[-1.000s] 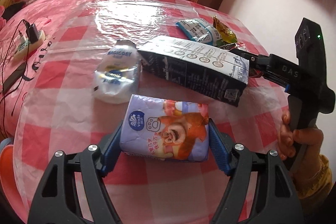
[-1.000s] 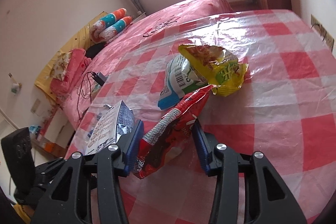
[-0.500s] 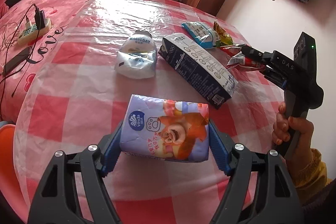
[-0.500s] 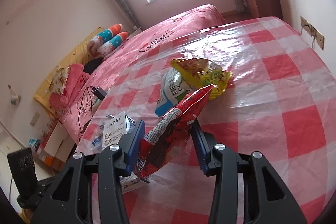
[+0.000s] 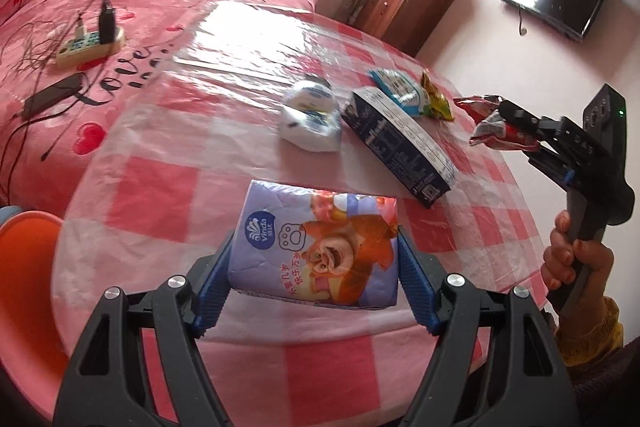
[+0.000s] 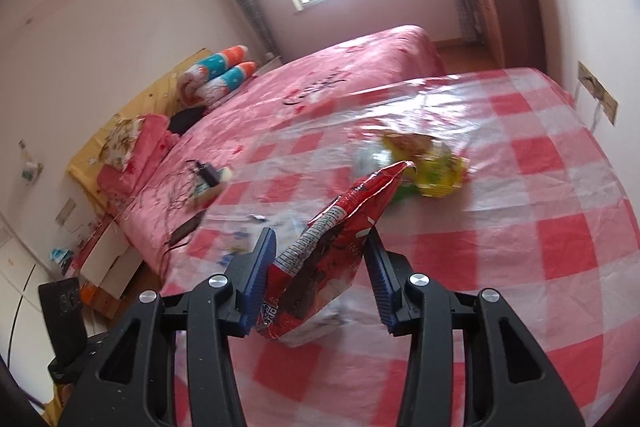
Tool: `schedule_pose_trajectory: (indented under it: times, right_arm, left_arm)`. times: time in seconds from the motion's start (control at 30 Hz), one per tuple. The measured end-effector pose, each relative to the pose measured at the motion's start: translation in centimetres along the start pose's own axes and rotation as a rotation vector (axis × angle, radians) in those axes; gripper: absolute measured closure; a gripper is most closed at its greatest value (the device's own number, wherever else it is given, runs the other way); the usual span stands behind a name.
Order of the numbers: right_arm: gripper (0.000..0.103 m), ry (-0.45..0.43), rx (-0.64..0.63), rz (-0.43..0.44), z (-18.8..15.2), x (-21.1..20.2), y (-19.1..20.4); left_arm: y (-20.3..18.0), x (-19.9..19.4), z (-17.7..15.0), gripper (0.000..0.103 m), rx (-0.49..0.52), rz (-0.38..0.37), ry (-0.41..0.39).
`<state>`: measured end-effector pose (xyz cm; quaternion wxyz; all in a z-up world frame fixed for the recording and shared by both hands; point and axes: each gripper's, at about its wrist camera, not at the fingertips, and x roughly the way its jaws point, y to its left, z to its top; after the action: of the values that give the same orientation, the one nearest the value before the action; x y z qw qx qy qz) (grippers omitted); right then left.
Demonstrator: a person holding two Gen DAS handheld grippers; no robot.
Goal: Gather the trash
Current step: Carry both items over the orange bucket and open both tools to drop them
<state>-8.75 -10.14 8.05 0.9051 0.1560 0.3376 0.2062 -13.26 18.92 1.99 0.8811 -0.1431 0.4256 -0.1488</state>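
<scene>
Squeezing soft tissue pack – left hand-held gripper, right hand-held gripper pinching crinkled red wrapper

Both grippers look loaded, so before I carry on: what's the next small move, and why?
Probably carry both loads off the table to wherever trash goes; no bin shows. The left gripper clamps the tissue pack and the right gripper the red wrapper.

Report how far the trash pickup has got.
Done: no bin or collected pile shows, so cannot tell.
In hand: left gripper clamps the tissue pack; right gripper holds the red snack bag.
Left on the table: crushed bottle, dark carton, blue wrapper, yellow wrapper.
</scene>
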Motion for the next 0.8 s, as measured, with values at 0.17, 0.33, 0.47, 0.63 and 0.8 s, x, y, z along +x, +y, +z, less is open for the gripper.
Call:
schedule_pose_trajectory:
  times: [0.17,0.33,0.47,0.63,0.8]
  right_arm:
    - [0.057,0.047,-0.052,0.104,-0.1,1.0,5.0]
    - [0.056,0.152,-0.112,0.258,-1.4,3.5,11.1]
    - [0.056,0.245,-0.175,0.359,-2.8,5.9,16.4]
    - [0.056,0.351,-0.274,0.455,-5.1,9.0,22.6]
    - [0.056,0.448,-0.353,0.523,-7.9,12.0,27.7]
  left_arm:
    - [2.7,-2.6,-0.4,0.028,-0.047,0.026,-0.044]
    - [6.3,-5.1,-1.3,0.028,-0.111,0.085,-0.074]
    - [9.9,-6.9,-2.4,0.028,-0.183,0.150,-0.092]
    - [14.7,-8.8,-4.5,0.028,-0.290,0.239,-0.103]
    - [18.1,-9.9,-6.3,0.028,-0.376,0.294,-0.109]
